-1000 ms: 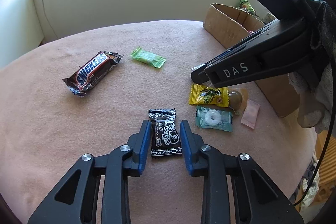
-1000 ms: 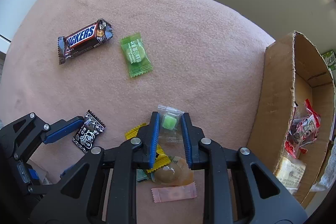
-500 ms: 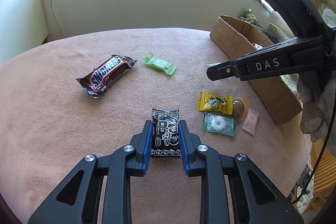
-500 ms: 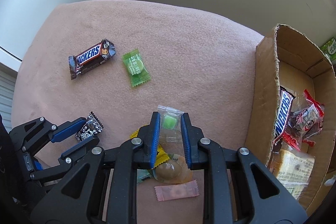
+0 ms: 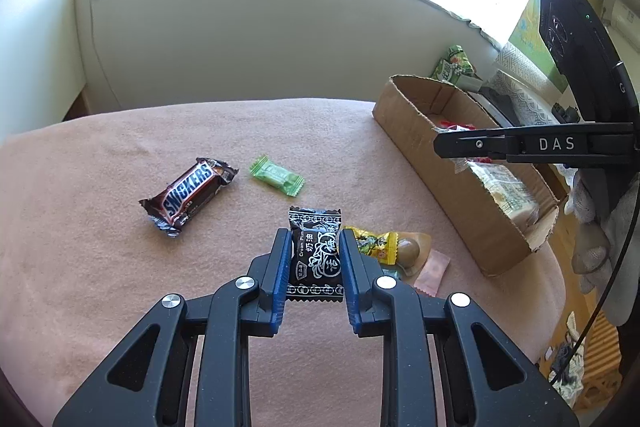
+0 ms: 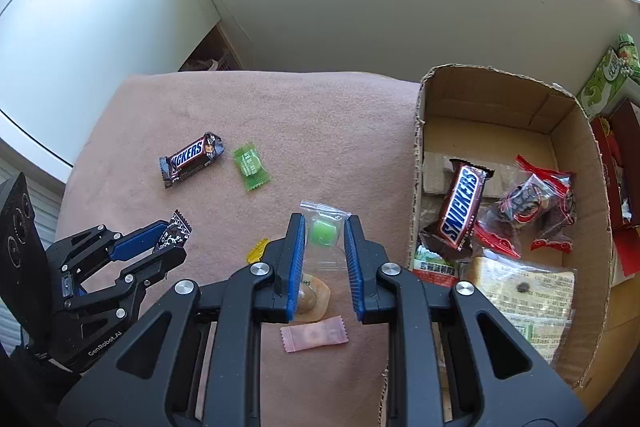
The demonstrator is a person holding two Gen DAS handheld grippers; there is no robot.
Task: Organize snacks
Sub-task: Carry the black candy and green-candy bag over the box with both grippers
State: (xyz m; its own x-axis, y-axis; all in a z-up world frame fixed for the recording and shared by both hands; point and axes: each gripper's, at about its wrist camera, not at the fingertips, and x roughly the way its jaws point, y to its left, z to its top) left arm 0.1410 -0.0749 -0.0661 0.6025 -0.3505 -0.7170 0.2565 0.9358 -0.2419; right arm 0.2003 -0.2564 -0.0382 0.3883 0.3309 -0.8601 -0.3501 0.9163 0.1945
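at the centre of the left wrist view, your left hand-held gripper (image 5: 314, 255) is clamped on the black plum candy (image 5: 316, 253), its blue pads pressing both long sides of the wrapper, whose long axis runs straight along the fingers. from the right wrist view the candy appears lifted clear of the pink cloth on the bench (image 6: 248, 123), though that's a judgement from the angle.

your right hand-held gripper (image 6: 324, 245) is closed on the clear packet with the green sweet (image 6: 323, 233), the packet pointing forward between the fingers, with the cardboard box (image 6: 418, 163) just to the right of it in frame. so the right hand is the nearer one to the box; the left has to cross the bench toward the right of its own frame, where the box sits at middle right, and pass over the loose cluster: the yellow candy (image 5: 374, 241), the brown sweet (image 5: 410, 251) and the pink wrapper (image 5: 434, 269).

you'd likely do best to drop the right load first, then bring the left one in behind it, so the two grippers don't crowd the box opening. still out on the bench, upper left of centre, are the snickers bar (image 5: 188, 191) and the green candy (image 5: 276, 177).
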